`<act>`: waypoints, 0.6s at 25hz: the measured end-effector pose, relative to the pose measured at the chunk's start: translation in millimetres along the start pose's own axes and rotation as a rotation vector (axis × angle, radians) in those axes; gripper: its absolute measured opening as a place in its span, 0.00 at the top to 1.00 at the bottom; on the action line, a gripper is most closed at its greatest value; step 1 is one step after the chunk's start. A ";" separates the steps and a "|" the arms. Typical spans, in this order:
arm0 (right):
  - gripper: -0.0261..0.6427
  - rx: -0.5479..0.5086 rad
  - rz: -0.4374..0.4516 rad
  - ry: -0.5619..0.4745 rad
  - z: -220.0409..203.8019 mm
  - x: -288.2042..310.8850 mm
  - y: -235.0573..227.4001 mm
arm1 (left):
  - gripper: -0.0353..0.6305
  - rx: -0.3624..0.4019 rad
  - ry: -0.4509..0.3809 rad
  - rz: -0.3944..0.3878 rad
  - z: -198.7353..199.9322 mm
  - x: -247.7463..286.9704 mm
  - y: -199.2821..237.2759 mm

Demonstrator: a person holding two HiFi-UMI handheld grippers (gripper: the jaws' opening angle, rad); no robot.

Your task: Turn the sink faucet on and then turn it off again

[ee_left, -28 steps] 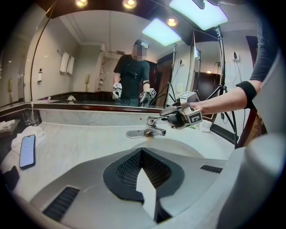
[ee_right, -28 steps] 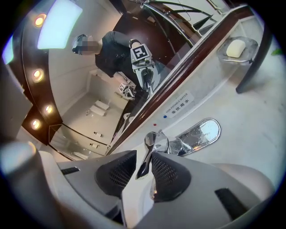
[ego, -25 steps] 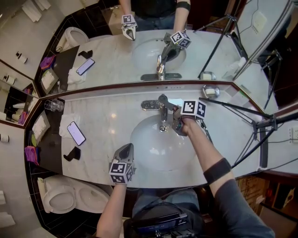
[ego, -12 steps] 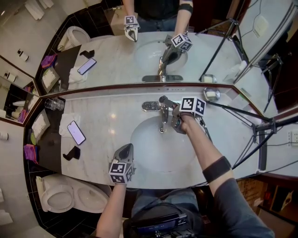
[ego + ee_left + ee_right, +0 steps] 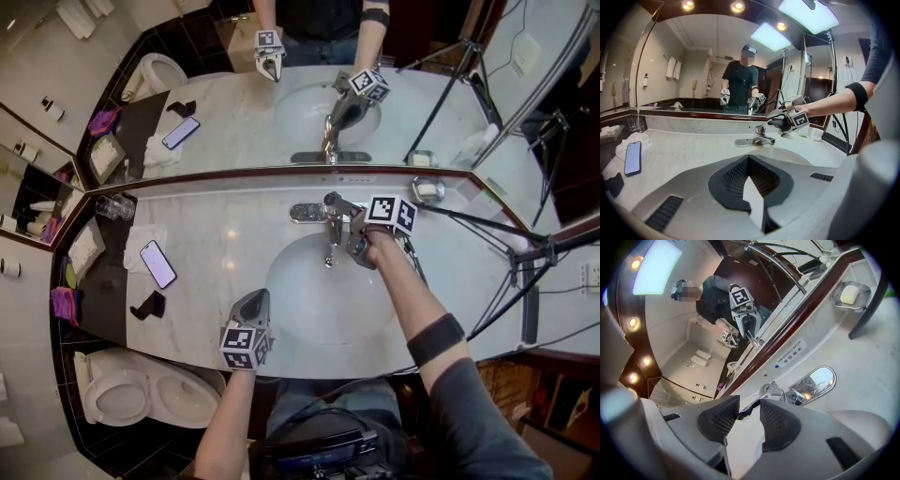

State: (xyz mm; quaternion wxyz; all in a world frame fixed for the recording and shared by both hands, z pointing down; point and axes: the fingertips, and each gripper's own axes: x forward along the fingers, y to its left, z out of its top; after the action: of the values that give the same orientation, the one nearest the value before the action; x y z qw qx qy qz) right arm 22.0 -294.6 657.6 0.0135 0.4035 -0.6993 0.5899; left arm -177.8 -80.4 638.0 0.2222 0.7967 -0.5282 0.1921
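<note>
The chrome faucet [image 5: 330,230] stands behind the white basin [image 5: 300,309]. Its lever [image 5: 339,202] is tilted up toward the right. My right gripper [image 5: 354,225] is at the lever's end. In the right gripper view the thin lever tip [image 5: 749,408] lies between the spread pads of the right gripper [image 5: 743,420], and neither pad clamps it. A thin stream runs from the spout [image 5: 770,148] in the left gripper view, where the faucet [image 5: 759,137] and right gripper [image 5: 780,123] show ahead. My left gripper [image 5: 255,305] hovers at the basin's front rim, shut and empty.
A phone [image 5: 157,264] and a black holder [image 5: 148,305] lie on the counter at the left, with a glass [image 5: 114,208] by the mirror. A soap dish [image 5: 427,190] sits right of the faucet. Tripod legs [image 5: 487,225] cross the right end. A toilet [image 5: 141,394] is lower left.
The faucet lever has swung up from flat to raised, with the right gripper following it slightly. The left gripper has stayed where it was.
</note>
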 end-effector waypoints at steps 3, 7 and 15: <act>0.72 -0.005 -0.005 -0.007 -1.8 -4.8 0.2 | 0.97 0.001 -0.013 0.007 3.1 -6.3 1.2; 0.73 -0.027 -0.024 -0.012 -4.9 -17.9 3.5 | 0.97 0.003 -0.031 0.013 7.8 -17.7 2.2; 0.80 -0.139 -0.005 -0.056 -20.6 -74.0 22.2 | 0.97 0.016 -0.069 -0.020 20.8 -28.5 -13.8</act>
State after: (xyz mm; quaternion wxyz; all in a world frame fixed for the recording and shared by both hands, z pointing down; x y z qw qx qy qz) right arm 49.5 -237.3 609.2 0.0236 0.4196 -0.7377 0.5284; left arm -174.0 -65.8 603.3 0.1991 0.8100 -0.5259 0.1664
